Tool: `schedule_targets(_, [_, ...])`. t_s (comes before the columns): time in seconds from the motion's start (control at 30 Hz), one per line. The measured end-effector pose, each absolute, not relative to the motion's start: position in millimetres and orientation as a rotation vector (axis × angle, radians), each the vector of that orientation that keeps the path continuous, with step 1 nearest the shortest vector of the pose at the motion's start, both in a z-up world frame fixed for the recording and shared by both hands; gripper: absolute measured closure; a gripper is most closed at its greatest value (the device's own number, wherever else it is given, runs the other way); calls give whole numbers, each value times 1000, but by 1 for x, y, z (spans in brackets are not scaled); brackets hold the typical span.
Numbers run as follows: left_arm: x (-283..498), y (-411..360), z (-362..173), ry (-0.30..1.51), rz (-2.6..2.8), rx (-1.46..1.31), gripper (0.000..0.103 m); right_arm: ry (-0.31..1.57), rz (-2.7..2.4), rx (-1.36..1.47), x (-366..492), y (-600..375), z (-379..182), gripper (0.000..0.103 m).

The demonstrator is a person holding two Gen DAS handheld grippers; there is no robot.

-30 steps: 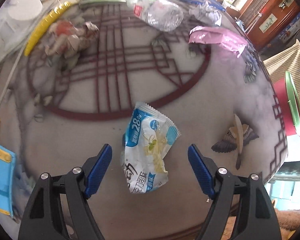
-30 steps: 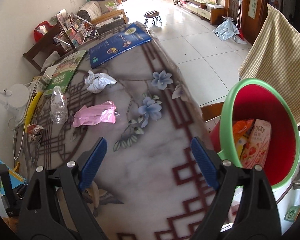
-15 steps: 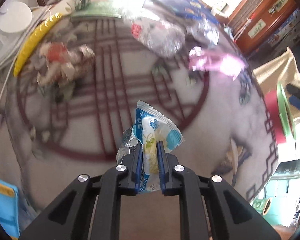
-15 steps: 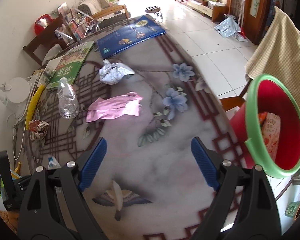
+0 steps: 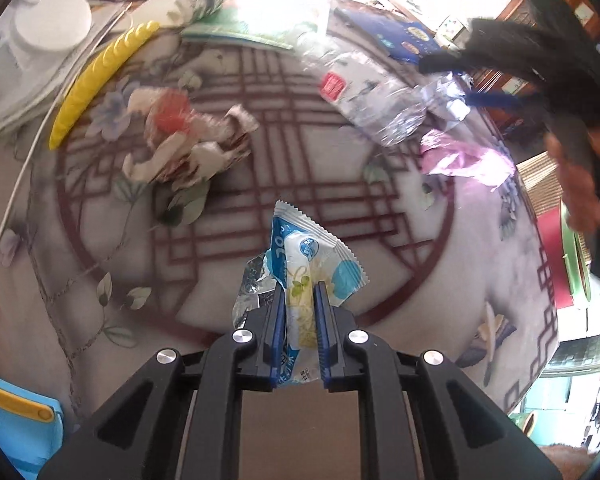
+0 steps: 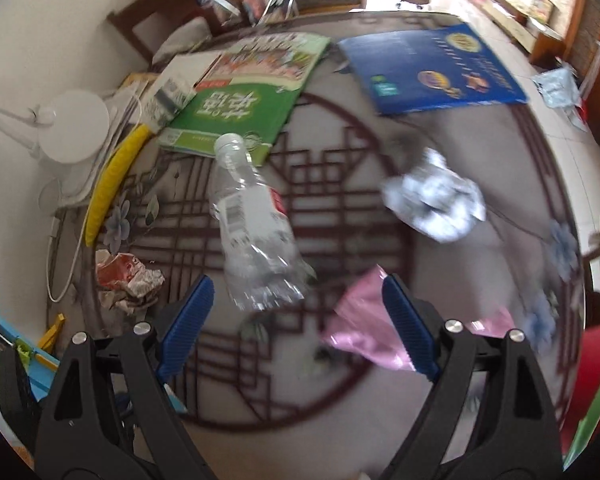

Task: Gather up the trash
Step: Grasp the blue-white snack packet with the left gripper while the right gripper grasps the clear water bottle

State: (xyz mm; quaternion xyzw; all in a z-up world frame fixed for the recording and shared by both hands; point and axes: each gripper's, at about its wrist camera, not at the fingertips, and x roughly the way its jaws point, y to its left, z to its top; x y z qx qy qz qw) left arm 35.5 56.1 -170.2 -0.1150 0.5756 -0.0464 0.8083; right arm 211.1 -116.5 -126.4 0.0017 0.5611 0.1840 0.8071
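My left gripper [image 5: 298, 300] is shut on a blue and white snack wrapper [image 5: 300, 264] and holds it above the table. My right gripper [image 6: 296, 304] is open and empty, hovering over the table just short of a clear plastic bottle [image 6: 256, 236] and a pink wrapper [image 6: 376, 332]. It shows as a dark shape at the far right of the left wrist view [image 5: 512, 56]. A crumpled white paper [image 6: 436, 204] lies beyond the pink wrapper. A crumpled red and white wrapper [image 6: 124, 280] lies at the left. The red bin with green rim [image 5: 560, 256] stands off the table's right edge.
A green book [image 6: 244, 100] and a blue book [image 6: 432, 68] lie at the far side of the patterned round table [image 6: 340, 168]. A yellow strip [image 6: 112, 180] and a white lamp base [image 6: 76, 124] sit at the left. A blue box [image 5: 16, 420] is at the near left.
My left gripper closed on the snack wrapper and lifted it. My right gripper swung left from the bin to over the bottle and pink wrapper.
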Motion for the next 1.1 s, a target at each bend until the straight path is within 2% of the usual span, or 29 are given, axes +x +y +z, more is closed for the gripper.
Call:
schedule_targets(0.17, [37, 64, -181, 1246, -110, -260, 87, 1257, 419, -120, 244, -72, -152, 18])
schedule_targets(0.2, [38, 65, -181, 1244, -120, -265, 84, 1272, 424, -142, 250, -64, -157, 18])
schedule_targets(0.3, [41, 65, -183, 1241, -137, -274, 63, 1298, 447, -158, 257, -51, -167, 19])
schedule_targets(0.33, [41, 66, -184, 1239, -141, -280, 63, 1310, 457, -164, 258, -47, -171, 29])
schedule_targets(0.37, [41, 66, -184, 1238, -143, -280, 65, 1321, 464, -174, 259, -43, -174, 48])
schedule_targets(0.4, [42, 66, -185, 1237, -145, -274, 66, 1333, 466, -199, 257, -39, -179, 50])
schedule_targets(0.47, [44, 66, -185, 1237, -140, -265, 75, 1325, 475, -208, 254, -37, -180, 50])
schedule_targets(0.53, [45, 67, -184, 1237, -139, -277, 78, 1315, 486, -187, 248, -38, -175, 51])
schedule_targets(0.9, [40, 56, -158, 1168, -141, -264, 80, 1160, 526, -6, 164, -96, -100, 57])
schedule_targets(1.1, [35, 54, -152, 1157, -115, -295, 80, 1238, 487, -4, 114, -116, -124, 58])
